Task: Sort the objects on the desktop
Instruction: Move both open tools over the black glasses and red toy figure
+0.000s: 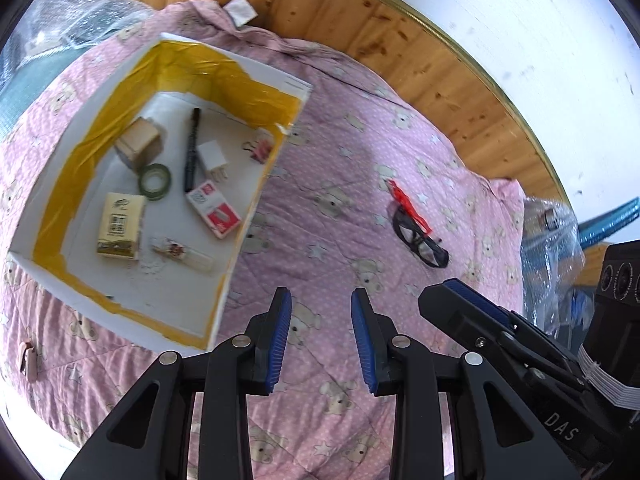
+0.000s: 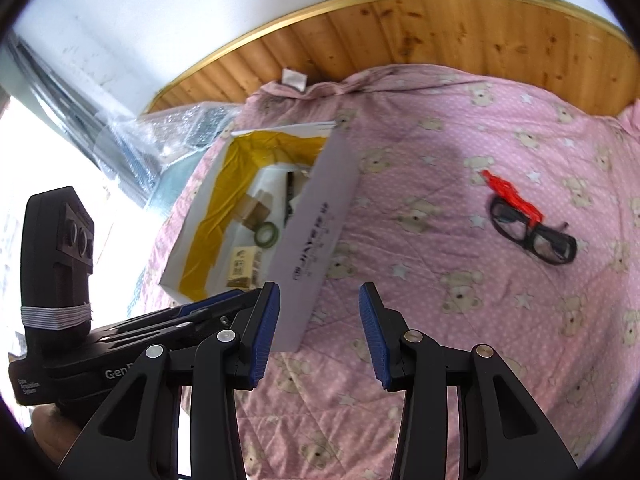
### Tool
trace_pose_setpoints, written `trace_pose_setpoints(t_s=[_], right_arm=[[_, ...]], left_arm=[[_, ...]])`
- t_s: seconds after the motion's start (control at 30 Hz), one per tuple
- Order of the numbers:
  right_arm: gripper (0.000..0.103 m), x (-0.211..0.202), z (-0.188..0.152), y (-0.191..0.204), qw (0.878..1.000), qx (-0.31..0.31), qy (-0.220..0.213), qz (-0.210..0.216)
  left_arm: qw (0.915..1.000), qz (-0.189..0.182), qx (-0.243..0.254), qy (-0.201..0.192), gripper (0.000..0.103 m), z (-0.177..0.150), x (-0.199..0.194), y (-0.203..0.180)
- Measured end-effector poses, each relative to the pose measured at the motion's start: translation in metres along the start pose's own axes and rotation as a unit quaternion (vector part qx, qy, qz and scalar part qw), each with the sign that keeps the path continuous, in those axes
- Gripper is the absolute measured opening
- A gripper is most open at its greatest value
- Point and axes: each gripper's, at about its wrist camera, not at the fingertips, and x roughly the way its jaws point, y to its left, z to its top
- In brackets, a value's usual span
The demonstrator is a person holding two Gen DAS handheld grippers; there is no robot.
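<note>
Both grippers are black, with ribbed blue pads lining the jaws and silver rivets.

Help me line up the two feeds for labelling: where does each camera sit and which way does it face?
Left wrist: on the left gripper, facing forward and down at the box and glasses; the right gripper shows alongside.
Right wrist: on the right gripper, facing the same quilt; the left gripper shows at lower left.
Shared: box, glasses, wooden headboard.
</note>
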Motion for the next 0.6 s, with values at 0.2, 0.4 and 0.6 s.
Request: trace_pose_setpoints(t_s=[0.2,0.4,0.6], right_arm=[[0.044,-0.012,-0.004,-0.025,1.0,0.027,-0.008,-0.009],[0.044,-0.021,-0.009,-0.057,0.998,0.059,-0.014,-0.025],[0.044,-0.027,-0.015,-0.087,0.995,0.091,-0.016,-0.037]], left_arm=[[0.9996,-0.004,0.025,0.013,0.033,0.001,0.012,-0.026],[0.9985,-0.01,0.046,0.029,0.033,0.0,0.028,-0.05],[0.997,-0.012,0.062,0.044,0.033,0.0,0.046,-0.07]])
